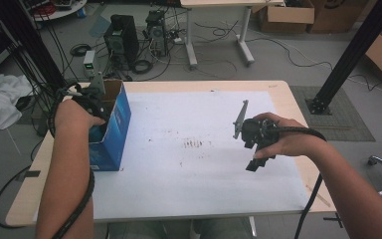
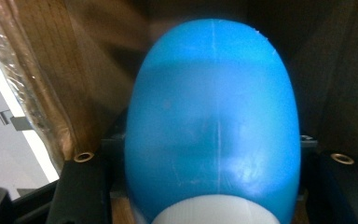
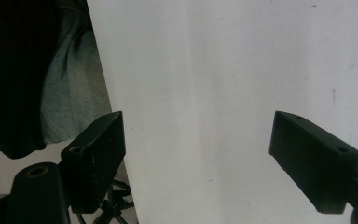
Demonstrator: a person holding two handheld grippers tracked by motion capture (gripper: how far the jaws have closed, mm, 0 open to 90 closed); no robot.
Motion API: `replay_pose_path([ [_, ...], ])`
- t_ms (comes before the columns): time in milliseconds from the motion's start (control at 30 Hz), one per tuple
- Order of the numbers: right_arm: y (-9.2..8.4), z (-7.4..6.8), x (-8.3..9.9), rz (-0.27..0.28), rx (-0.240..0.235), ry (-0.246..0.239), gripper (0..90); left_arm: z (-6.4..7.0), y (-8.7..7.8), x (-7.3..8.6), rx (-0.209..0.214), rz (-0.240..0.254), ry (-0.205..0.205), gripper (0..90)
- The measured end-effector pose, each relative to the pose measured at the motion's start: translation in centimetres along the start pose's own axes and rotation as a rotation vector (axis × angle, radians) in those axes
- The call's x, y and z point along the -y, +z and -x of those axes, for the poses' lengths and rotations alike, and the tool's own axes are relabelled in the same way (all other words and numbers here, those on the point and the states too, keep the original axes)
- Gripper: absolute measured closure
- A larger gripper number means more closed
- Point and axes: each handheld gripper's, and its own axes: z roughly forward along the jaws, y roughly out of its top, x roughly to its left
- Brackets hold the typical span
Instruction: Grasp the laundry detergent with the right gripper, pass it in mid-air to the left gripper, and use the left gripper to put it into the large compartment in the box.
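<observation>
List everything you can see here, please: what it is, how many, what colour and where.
Box: one, blue outside, brown cardboard inside, open top, left part of the table.
Rounded object: one, blue with a white end, inside the box, between closed jaws.
Sheet: one, white, marked with small dark specks, covering the table.
Table: one, light wood.
Computer towers: two, dark, on the floor beyond.
Cardboard boxes: several, brown, far floor.
Left gripper: black, reaching into the box.
Right gripper: black, open, empty, over the sheet.
</observation>
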Motion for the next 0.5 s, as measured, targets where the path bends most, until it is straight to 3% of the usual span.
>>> replay_pose_path([
  [200,-0.20,-0.14,0.02,0.004,0.003,-0.003,18.1,0.11,-0.11,0.08,-0.018,0.016,0.000,37.1],
  [500,-0.11,-0.14,0.10,0.006,0.000,-0.001,18.2,0.11,-0.71,0.20,-0.008,0.027,0.008,31.6],
])
